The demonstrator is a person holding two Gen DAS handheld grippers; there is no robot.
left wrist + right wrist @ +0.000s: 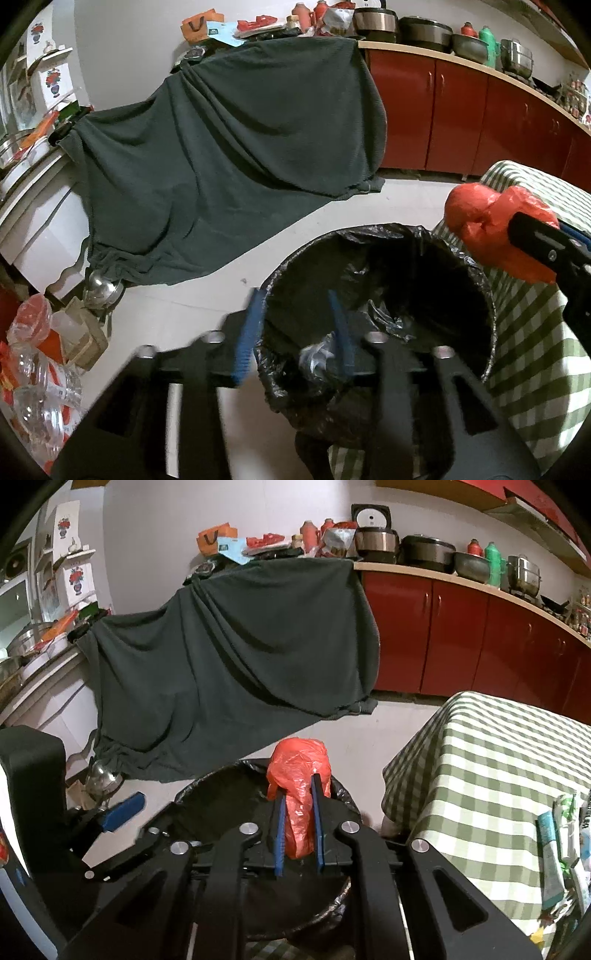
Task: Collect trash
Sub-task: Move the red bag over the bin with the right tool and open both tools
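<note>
Bin [380, 280] beside table [498, 760], draped cloth [229, 155] behind, perhaps a wrapper [314, 356] inside

1 bin [369, 236] w/ black liner, just ahead of the left hand-held gripper [295, 332]. 1 red plastic bag [299, 775] between the pads of the right hand-held gripper [299, 786]. 1 dark cloth [229, 657] beyond. 1 checked tablecloth [480, 760] to the right. 2 hand-held grippers total.
</note>
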